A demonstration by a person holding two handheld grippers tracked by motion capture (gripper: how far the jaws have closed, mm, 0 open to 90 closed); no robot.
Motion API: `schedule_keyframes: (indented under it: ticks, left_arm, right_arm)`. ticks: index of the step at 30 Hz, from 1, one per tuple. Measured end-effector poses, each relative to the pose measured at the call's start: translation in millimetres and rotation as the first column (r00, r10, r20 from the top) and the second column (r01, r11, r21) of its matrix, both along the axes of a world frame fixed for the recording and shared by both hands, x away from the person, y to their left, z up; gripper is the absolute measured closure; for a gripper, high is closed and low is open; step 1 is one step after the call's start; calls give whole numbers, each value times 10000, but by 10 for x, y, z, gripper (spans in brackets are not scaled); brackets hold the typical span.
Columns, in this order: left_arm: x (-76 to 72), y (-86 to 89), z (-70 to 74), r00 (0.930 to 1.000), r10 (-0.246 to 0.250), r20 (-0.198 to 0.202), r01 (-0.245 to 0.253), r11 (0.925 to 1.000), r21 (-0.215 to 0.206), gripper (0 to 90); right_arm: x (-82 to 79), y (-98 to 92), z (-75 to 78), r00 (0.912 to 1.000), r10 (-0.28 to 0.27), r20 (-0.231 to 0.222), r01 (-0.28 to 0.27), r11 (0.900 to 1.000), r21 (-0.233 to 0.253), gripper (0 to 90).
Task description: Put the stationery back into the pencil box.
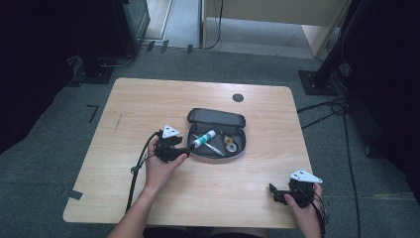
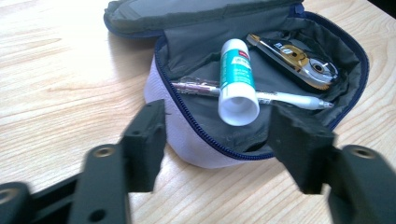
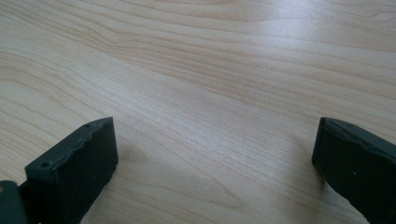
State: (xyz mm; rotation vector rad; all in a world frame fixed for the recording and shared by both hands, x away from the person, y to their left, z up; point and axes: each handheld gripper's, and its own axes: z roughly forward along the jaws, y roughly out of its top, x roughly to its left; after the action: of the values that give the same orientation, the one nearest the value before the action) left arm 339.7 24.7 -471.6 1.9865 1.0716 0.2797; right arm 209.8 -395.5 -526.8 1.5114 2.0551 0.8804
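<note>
An open dark pencil case (image 1: 216, 119) (image 2: 205, 154) lies in the middle of the wooden table (image 1: 148, 99). Inside it lie a teal-and-white glue stick (image 1: 204, 138) (image 2: 237, 79), a white pen (image 1: 214, 148) (image 2: 289, 99) and a correction tape roller (image 1: 230, 145) (image 2: 299, 60). My left gripper (image 1: 187, 148) (image 2: 219, 135) is open, its jaws just short of the case's near end, with nothing between them. My right gripper (image 1: 272, 191) (image 3: 212, 154) is open over bare wood near the table's front right corner.
A dark round cable hole (image 1: 238, 97) sits in the table near the far edge. Black stands (image 1: 317, 79) and cables (image 1: 327, 106) lie on the grey floor around the table. The table's left half is bare wood.
</note>
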Motion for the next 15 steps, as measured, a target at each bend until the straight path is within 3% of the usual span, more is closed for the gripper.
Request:
schedule_keyframes:
  ticks: [4, 15]
  left_arm:
    - [-25, -70, -2, 9993, -348, 121, 348, 9994, -19, 576]
    - [-14, -264, -37, 9971, -756, -18, 756, 9968, 248, 630]
  right_arm:
    - [0, 0, 0, 10000, 2, 1, -2, 10000, -1, 0]
    - [0, 0, 0, 10000, 2, 2, -2, 10000, 0, 0]
